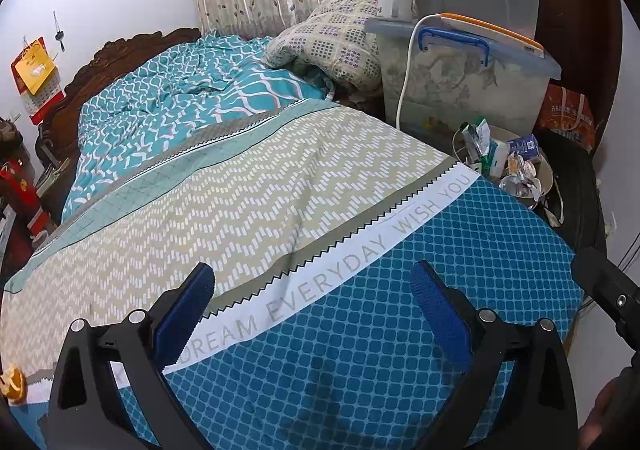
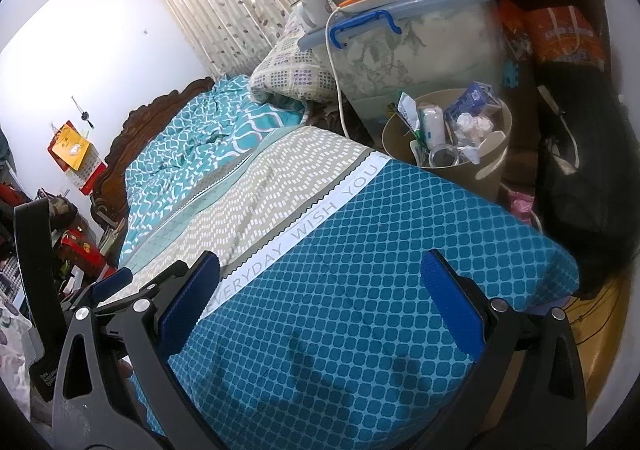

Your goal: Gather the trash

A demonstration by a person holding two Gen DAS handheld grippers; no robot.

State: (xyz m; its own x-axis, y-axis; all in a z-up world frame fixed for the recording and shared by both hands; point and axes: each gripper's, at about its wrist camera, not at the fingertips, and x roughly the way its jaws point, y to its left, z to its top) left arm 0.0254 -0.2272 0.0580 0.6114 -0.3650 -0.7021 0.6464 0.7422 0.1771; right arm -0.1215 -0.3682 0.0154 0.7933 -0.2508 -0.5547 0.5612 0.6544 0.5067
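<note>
Over the foot of the bed [image 2: 360, 290], both grippers hover with jaws spread wide, nothing held: left gripper [image 1: 312, 314], right gripper [image 2: 320, 302]. The trash sits heaped in the beige bin [image 2: 496, 169] just beyond the bed's far corner, wrappers and a carton [image 2: 472, 99] poking above the rim. Best approach looks like the right gripper, descending from above. Tight quarters there: storage box [image 2: 420, 49] behind, black bag [image 2: 576, 177] beside.

The left tool [image 1: 314, 310] hangs wide open over the patterned bedspread [image 1: 280, 189], trash-filled bin [image 1: 546, 169] beyond the bed's far corner.
</note>
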